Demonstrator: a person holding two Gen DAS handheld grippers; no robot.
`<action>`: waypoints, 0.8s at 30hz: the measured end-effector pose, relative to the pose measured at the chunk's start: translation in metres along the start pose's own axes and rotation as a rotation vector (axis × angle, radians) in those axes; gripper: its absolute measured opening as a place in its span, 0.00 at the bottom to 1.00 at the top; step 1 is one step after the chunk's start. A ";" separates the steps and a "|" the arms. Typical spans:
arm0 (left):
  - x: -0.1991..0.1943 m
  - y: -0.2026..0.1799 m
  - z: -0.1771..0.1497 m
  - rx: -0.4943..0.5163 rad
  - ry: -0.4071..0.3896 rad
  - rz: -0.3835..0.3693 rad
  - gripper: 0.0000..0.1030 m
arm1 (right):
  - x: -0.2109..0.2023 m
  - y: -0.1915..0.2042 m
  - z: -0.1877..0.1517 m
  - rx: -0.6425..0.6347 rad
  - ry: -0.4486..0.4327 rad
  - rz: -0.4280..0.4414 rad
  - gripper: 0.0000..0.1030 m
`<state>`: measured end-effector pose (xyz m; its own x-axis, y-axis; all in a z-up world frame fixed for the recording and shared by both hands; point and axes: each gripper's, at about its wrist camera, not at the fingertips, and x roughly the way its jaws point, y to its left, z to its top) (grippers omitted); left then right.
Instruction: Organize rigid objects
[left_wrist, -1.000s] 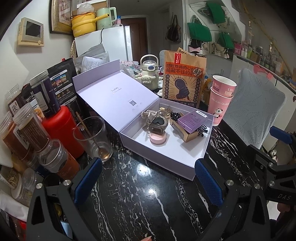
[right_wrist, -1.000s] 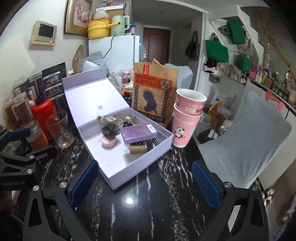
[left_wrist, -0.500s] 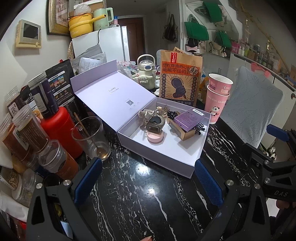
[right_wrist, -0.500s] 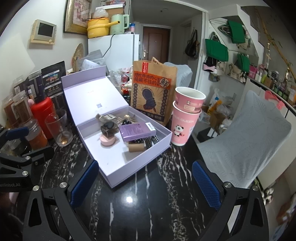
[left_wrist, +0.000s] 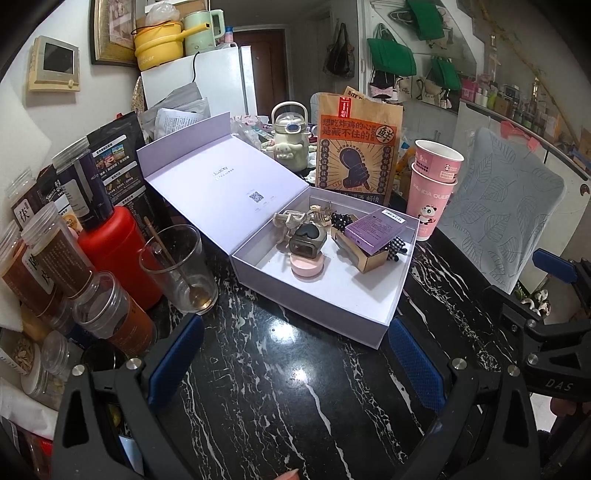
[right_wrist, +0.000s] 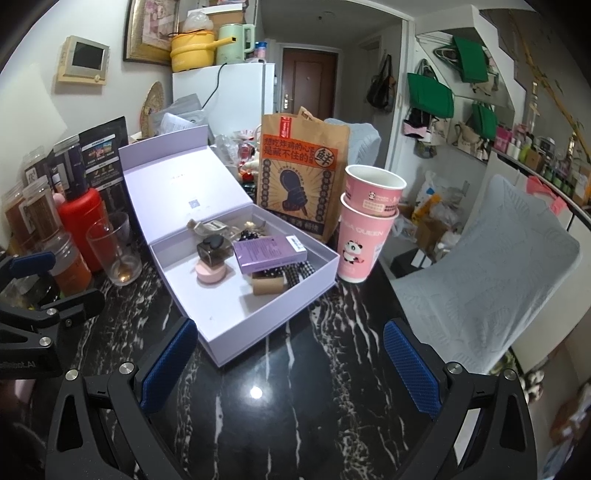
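Black marble table (left_wrist: 280, 398): lilac box (left_wrist: 332, 306) lid open, items inside. Your left gripper (left_wrist: 295, 365) and right gripper (right_wrist: 291, 369) both gape wide, holding nothing.

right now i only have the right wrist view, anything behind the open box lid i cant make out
Observer: Yes, a cream kettle-shaped bottle with a top handle stands behind the lid, beside the paper bag.
Operator: ok and whats further left past the glass
Observer: Nearer than the red canister and left of the glass, by the brown jars, a container of pale seeds sits at the table edge.
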<state>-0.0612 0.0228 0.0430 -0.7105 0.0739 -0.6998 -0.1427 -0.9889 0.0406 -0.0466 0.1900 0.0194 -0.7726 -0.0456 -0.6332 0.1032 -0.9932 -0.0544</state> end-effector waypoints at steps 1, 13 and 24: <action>0.000 0.000 0.000 0.002 0.000 0.001 0.99 | 0.000 0.000 0.000 0.001 0.001 -0.002 0.99; 0.003 -0.004 0.000 0.011 0.016 0.000 0.99 | 0.000 -0.005 -0.003 0.012 0.005 -0.004 0.99; 0.007 -0.007 -0.001 0.017 0.025 0.000 0.99 | 0.002 -0.011 -0.005 0.027 0.012 -0.009 0.99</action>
<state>-0.0640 0.0302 0.0373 -0.6935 0.0704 -0.7170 -0.1546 -0.9866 0.0526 -0.0463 0.2013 0.0149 -0.7658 -0.0354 -0.6421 0.0792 -0.9961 -0.0395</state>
